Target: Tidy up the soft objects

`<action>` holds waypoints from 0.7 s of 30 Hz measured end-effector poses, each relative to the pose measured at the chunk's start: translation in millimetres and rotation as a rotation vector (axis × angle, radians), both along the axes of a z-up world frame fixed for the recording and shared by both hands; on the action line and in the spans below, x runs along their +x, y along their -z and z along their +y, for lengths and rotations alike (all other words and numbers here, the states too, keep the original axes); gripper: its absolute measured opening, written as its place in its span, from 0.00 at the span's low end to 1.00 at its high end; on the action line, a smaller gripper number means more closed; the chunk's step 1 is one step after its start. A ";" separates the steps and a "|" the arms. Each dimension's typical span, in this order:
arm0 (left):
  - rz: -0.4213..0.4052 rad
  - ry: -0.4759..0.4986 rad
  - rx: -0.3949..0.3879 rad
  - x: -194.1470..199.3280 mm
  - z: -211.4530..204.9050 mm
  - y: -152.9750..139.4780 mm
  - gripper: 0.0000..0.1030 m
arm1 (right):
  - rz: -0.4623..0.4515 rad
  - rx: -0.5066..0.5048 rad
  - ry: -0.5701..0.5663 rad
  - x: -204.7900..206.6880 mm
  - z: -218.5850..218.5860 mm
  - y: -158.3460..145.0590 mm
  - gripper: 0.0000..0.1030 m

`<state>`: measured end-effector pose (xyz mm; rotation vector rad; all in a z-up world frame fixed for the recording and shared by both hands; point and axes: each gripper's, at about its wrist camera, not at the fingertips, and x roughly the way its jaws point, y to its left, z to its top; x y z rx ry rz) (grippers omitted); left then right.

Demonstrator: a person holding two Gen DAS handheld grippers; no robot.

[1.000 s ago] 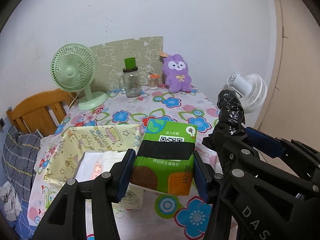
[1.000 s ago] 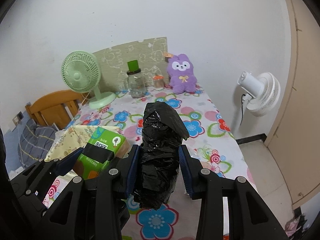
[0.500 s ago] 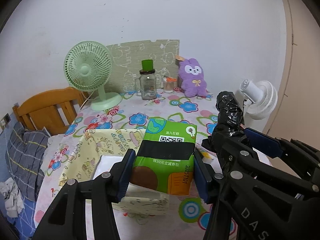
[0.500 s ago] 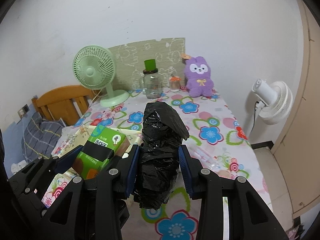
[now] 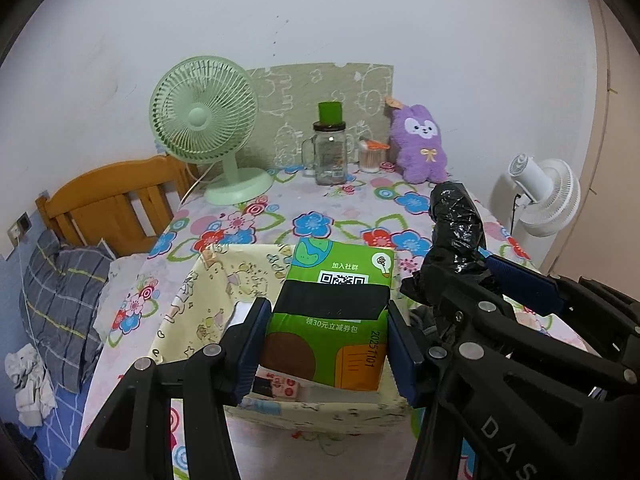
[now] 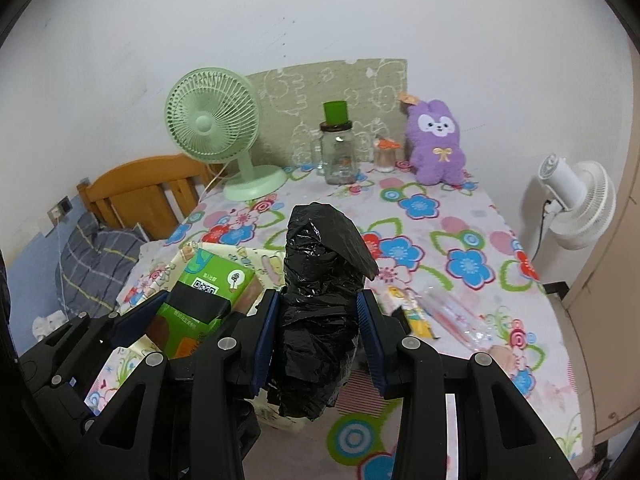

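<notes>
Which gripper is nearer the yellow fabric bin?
Left. The left gripper, clamped on the green tissue pack, hangs directly over the yellow fabric bin. The right gripper, gripping the black plastic bundle, sits beside the bin, off its right edge.

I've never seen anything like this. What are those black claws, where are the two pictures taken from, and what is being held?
They are two hand-held grippers, no robot arm, each with a camera looking along its fingers. In the left camera's picture, the left gripper clamps a green tissue pack above a yellow fabric box. In the right camera's picture, the right gripper clamps a black plastic bundle. Both are over a flowered table that carries a green fan, a glass jar and a purple plush rabbit.
</notes>
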<state>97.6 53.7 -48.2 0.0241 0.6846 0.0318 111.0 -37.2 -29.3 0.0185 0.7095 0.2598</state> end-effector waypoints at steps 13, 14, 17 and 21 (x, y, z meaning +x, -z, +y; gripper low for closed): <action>0.068 -0.046 0.007 21.6 34.1 25.5 0.55 | 0.075 0.018 -0.061 32.1 36.9 32.4 0.42; 0.078 -0.049 0.005 23.9 35.9 28.7 0.55 | 0.083 0.019 -0.063 34.5 38.3 35.2 0.42; 0.099 -0.055 0.004 29.9 39.2 36.1 0.55 | 0.110 0.021 -0.063 41.3 42.7 43.7 0.42; 0.131 -0.060 -0.003 38.1 43.4 46.1 0.55 | 0.136 0.008 -0.060 49.8 47.1 54.9 0.42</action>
